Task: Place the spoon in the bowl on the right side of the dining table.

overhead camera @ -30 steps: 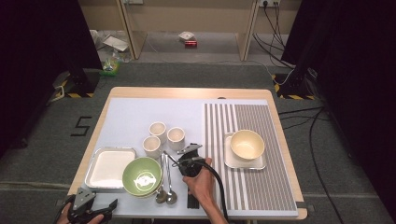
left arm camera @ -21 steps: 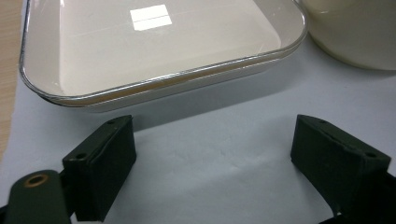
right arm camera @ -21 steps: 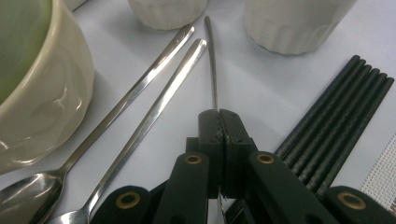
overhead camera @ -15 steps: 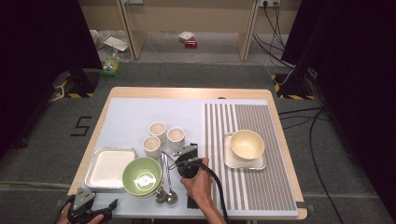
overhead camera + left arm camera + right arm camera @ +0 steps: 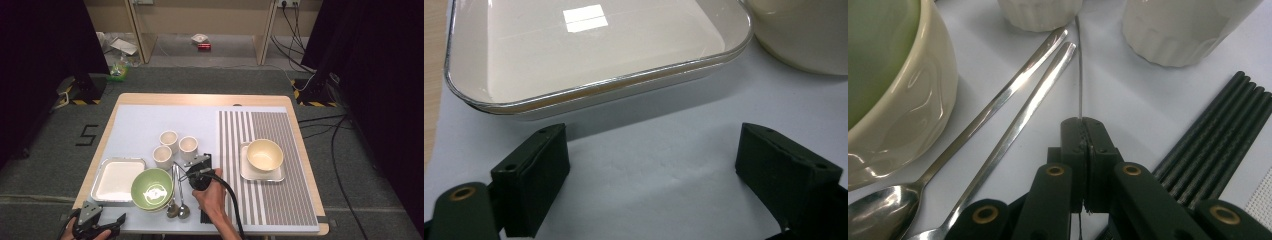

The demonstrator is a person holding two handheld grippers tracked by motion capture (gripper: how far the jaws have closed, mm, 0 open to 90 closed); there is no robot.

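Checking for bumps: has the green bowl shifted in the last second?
No. The green bowl sits where it did, still tight against the white tray on its left, with the spoons on its right.

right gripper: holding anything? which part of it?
Yes. The right gripper is shut on a thin silver metal utensil seen edge-on, clamped partway along its handle; what kind of utensil cannot be told. The left gripper is open, holding nothing.

free: bare mat between spoons (image 5: 998, 120) and chopsticks (image 5: 1218, 135) | blocked ahead: cups (image 5: 175, 145)
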